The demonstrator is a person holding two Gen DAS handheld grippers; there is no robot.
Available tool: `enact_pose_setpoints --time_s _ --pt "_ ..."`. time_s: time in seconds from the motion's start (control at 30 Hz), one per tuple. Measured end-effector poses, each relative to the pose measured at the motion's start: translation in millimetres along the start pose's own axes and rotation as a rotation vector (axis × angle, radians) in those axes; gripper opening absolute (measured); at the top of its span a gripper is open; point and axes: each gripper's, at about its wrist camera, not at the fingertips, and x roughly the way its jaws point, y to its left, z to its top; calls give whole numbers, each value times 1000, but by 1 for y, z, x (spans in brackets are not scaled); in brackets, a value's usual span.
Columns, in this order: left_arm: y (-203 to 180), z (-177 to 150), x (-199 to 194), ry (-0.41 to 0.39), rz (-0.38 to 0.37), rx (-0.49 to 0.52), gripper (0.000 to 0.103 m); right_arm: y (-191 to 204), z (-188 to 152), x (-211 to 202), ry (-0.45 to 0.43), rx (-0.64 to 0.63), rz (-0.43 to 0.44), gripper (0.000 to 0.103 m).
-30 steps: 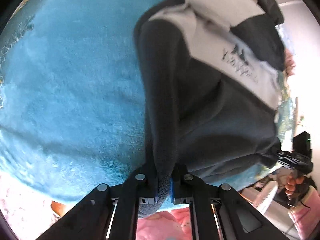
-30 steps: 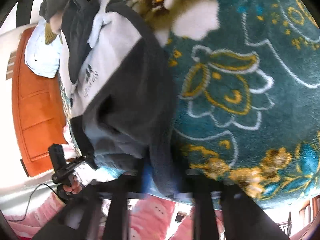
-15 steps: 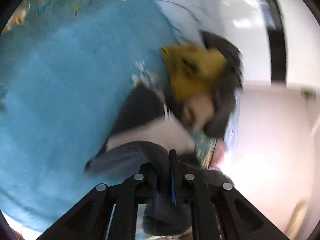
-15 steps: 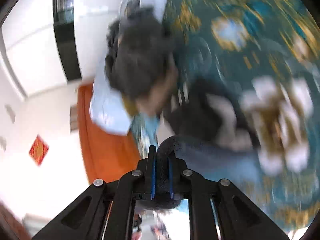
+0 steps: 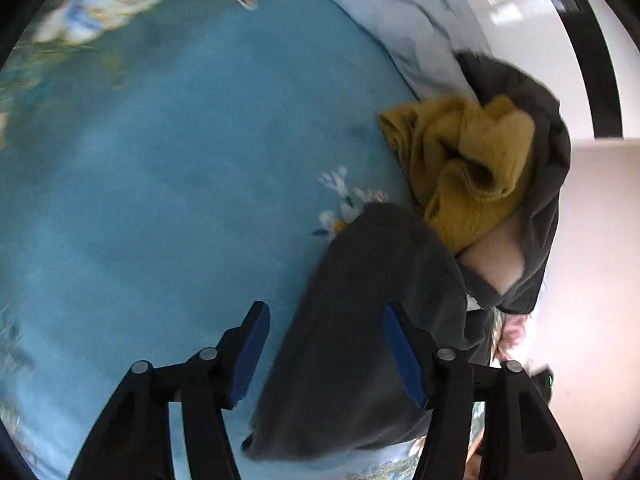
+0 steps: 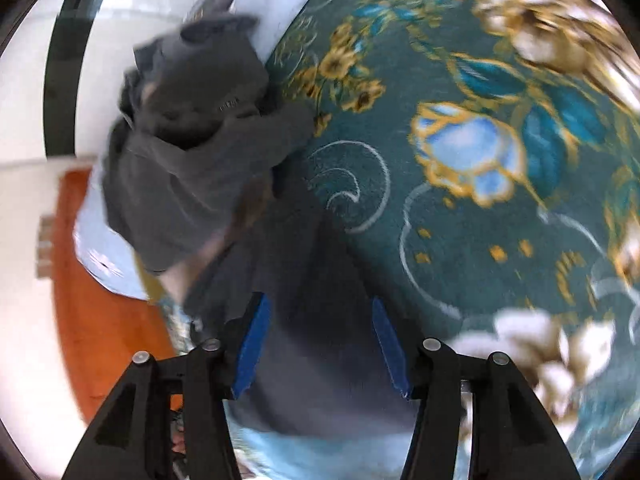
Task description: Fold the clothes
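Both grippers stand with their jaws spread wide and hold nothing. Between the blue pads of the left gripper (image 5: pixel 324 344) lies the dark grey sweatshirt (image 5: pixel 368 336), folded into a thick, soft-edged bundle on the blue floral blanket (image 5: pixel 160 200); the cloth reaches from about 6 o'clock up toward the middle of the left wrist view. At 2 o'clock from it sits a crumpled yellow garment (image 5: pixel 468 160), wrapped on its far side by another dark grey piece (image 5: pixel 544 184). In the right wrist view the right gripper (image 6: pixel 320 340) hovers over the same dark fabric (image 6: pixel 316 320), blurred by motion, while a heap of grey clothing (image 6: pixel 192 152) lies at 10 o'clock beside the teal blanket with gold flowers (image 6: pixel 460 220).

Half a second earlier each gripper was clamped on a rolled edge of the sweatshirt; now both have let go, and the garment rests flat on the blanket.
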Motion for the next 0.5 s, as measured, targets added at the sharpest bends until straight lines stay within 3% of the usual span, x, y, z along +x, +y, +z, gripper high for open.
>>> enact_pose_setpoints --time_s 0.1,0.2,0.23,0.27,0.3,0.33,0.37,0.43,0.5 --pt "4 6 24 37 -21 -17 74 -3 17 33 31 -1 -28 58" --pt "2 4 28 35 -33 -14 69 -13 20 54 77 82 41 58" --pt "1 3 29 34 -37 -13 55 -12 18 54 76 83 48 60" --pt "-1 2 27 31 -25 -3 34 -11 16 54 75 84 54 58" --pt "-7 -1 22 26 -5 27 23 -9 14 51 66 81 46 55" --pt "-15 -4 15 21 11 68 9 -4 12 45 51 75 26 39" --pt "-22 -7 9 16 27 108 9 1 8 37 41 65 16 23" --pt "-34 -12 -7 -6 27 164 8 10 0 23 26 37 10 16" --pt "-36 -14 -31 -59 -62 150 8 22 -9 0 -9 5 59 10"
